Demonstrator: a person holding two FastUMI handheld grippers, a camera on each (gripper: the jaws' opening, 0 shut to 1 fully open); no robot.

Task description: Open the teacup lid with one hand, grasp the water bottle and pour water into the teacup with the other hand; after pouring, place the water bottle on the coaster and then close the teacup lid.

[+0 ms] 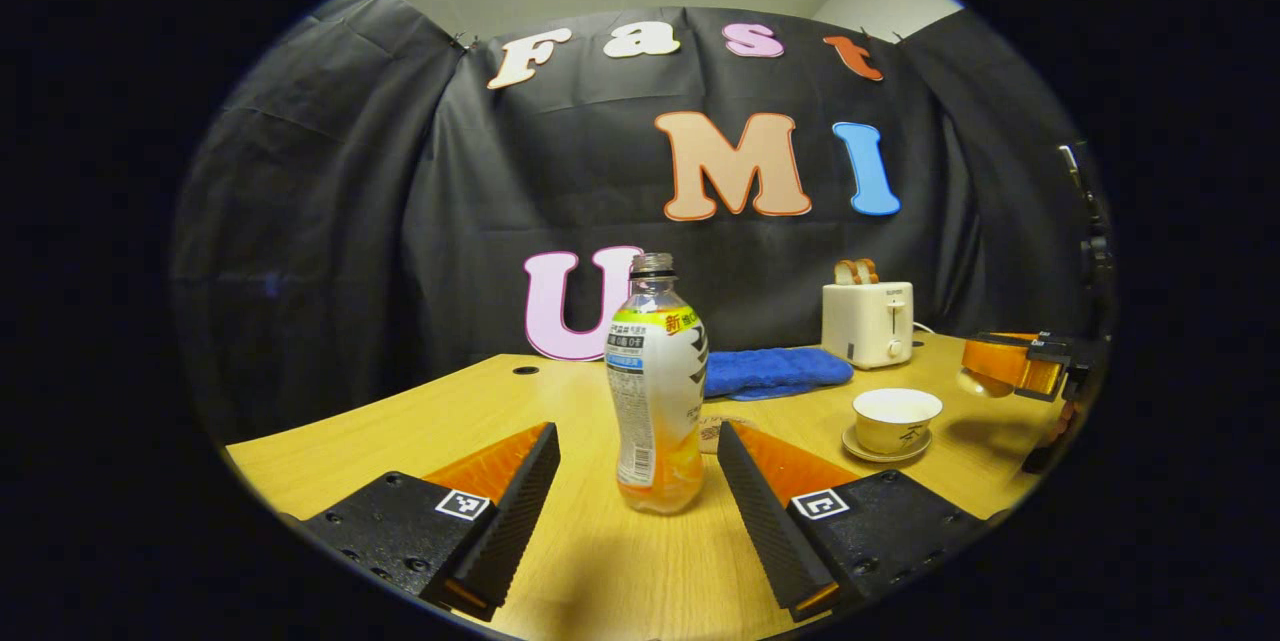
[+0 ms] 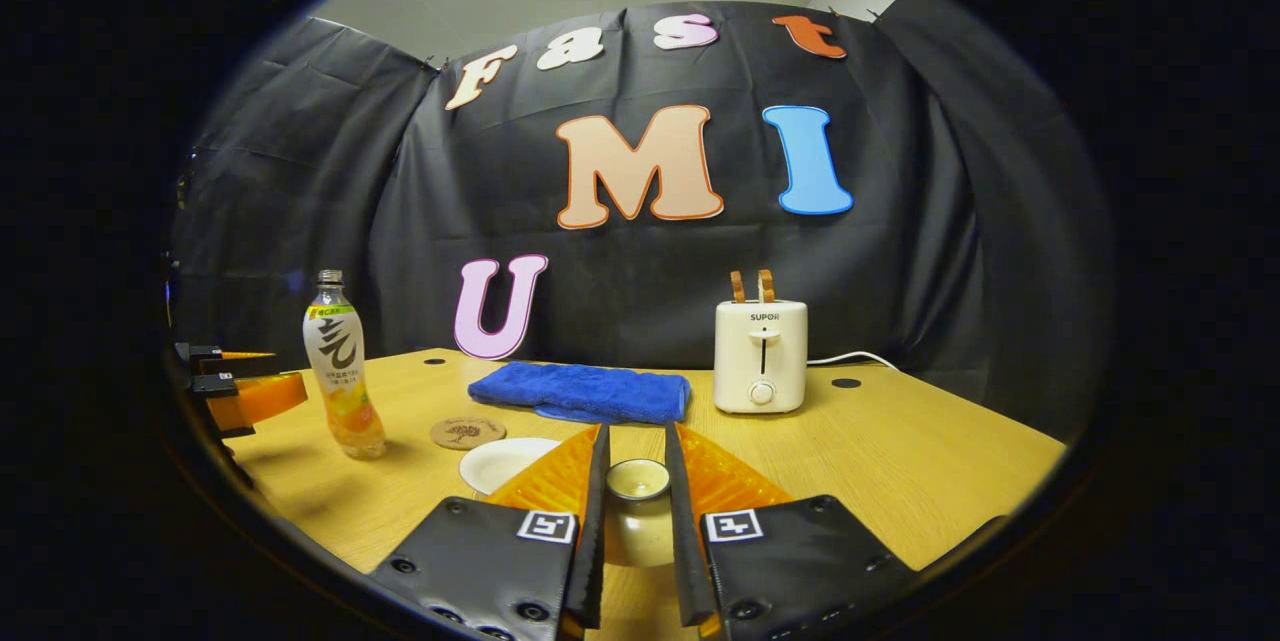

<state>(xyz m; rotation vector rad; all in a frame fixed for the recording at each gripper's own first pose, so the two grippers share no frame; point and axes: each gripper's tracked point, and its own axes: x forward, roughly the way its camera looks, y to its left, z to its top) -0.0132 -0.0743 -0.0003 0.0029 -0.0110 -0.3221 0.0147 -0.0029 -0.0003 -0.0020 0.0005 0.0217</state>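
Observation:
A clear bottle (image 1: pixel 655 391) with orange drink in its lower part stands upright on the wooden table (image 1: pixel 600 561). It stands between the fingers of my open left gripper (image 1: pixel 637 431), with a gap on each side. To its right the white teacup (image 1: pixel 895 418) sits uncovered on its saucer. A round coaster (image 1: pixel 712 433) peeks out behind the bottle. My right gripper (image 2: pixel 636 431) is shut on the teacup lid (image 2: pixel 637 506), holding it above the table. In the right gripper view the teacup (image 2: pixel 505 461), coaster (image 2: pixel 467 432) and bottle (image 2: pixel 343 371) lie to the left.
A folded blue towel (image 2: pixel 585 391) lies at the back of the table, beside a white toaster (image 2: pixel 761 354) with bread in it and a cord (image 2: pixel 850 358). The right gripper (image 1: pixel 1030 361) shows at the far right of the left gripper view, the left gripper (image 2: pixel 240 386) at the far left of the right gripper view.

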